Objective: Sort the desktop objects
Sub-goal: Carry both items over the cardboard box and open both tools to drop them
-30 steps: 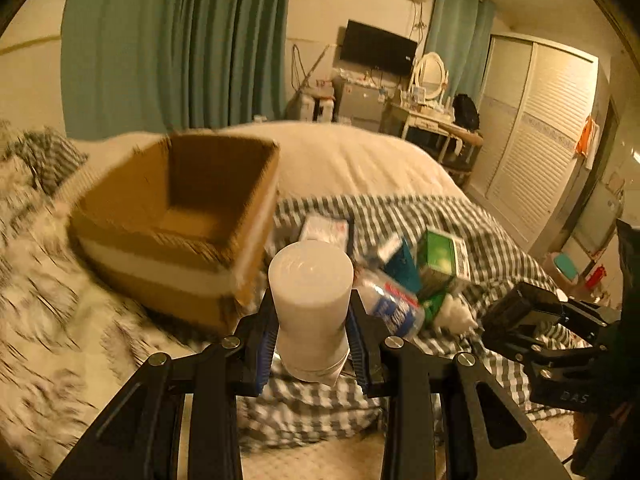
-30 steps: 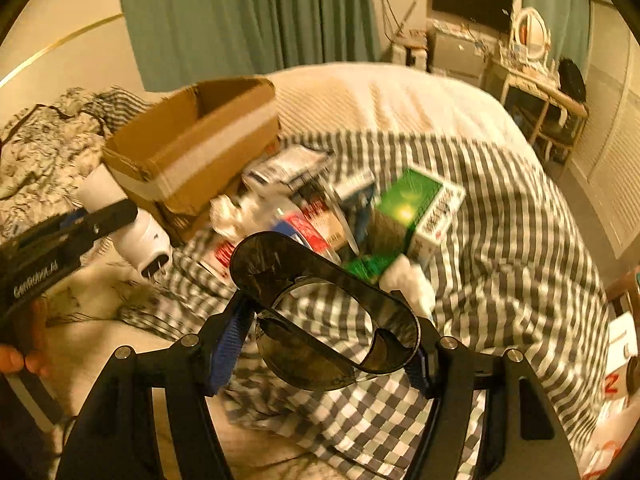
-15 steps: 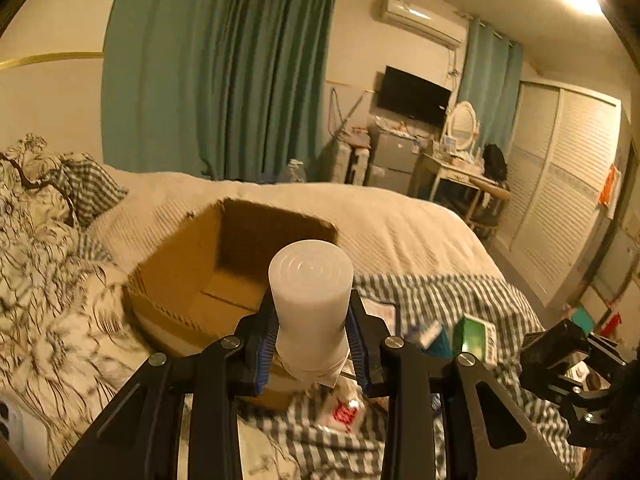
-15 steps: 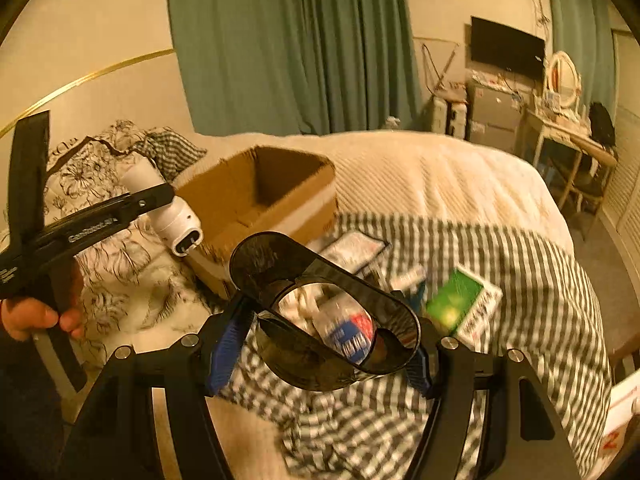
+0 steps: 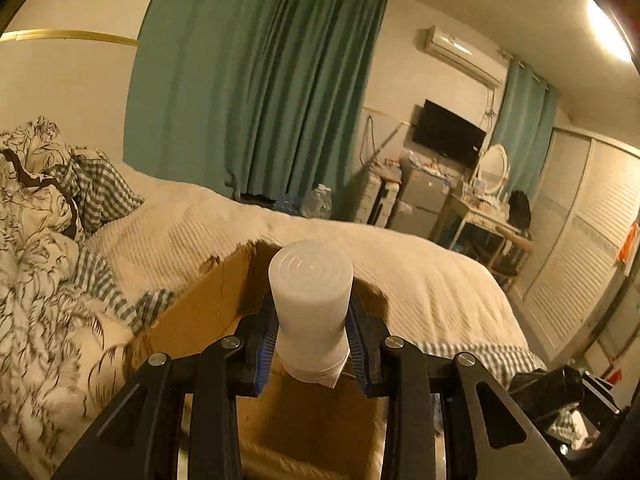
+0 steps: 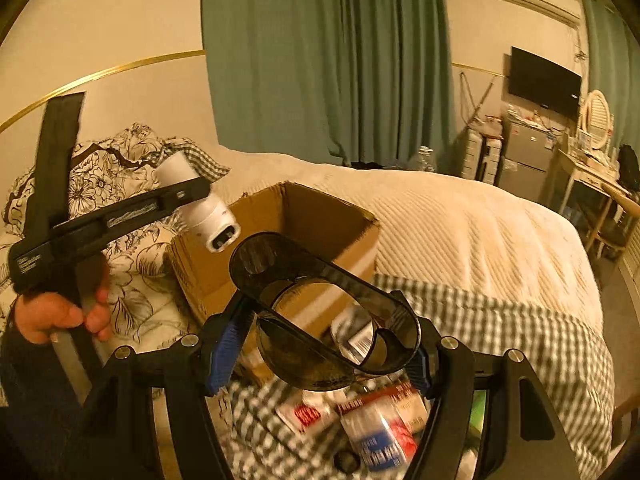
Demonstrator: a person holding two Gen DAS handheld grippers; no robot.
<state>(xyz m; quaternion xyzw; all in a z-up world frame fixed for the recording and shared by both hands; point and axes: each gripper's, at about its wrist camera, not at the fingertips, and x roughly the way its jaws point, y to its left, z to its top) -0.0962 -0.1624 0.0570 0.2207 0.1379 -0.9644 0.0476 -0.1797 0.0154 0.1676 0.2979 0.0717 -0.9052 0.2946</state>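
My left gripper (image 5: 311,344) is shut on a white plastic bottle (image 5: 310,304) and holds it above the near part of the open cardboard box (image 5: 208,312). The same bottle (image 6: 200,208) and left gripper (image 6: 188,194) show in the right wrist view over the box's left rim (image 6: 320,208). My right gripper (image 6: 320,360) is shut on a dark tinted goggles-like lens (image 6: 316,312), held above the checked blanket in front of the box.
Several small packets and bottles (image 6: 372,432) lie on the checked blanket (image 6: 500,336) below the right gripper. Flowered bedding (image 5: 36,280) is left of the box. A cream bedspread (image 5: 420,280) lies behind it. A dresser and wardrobe stand at the far right.
Both grippers rose and tilted up. The left one carried the bottle forward over the box. The right one moved toward the box with the lens still held.
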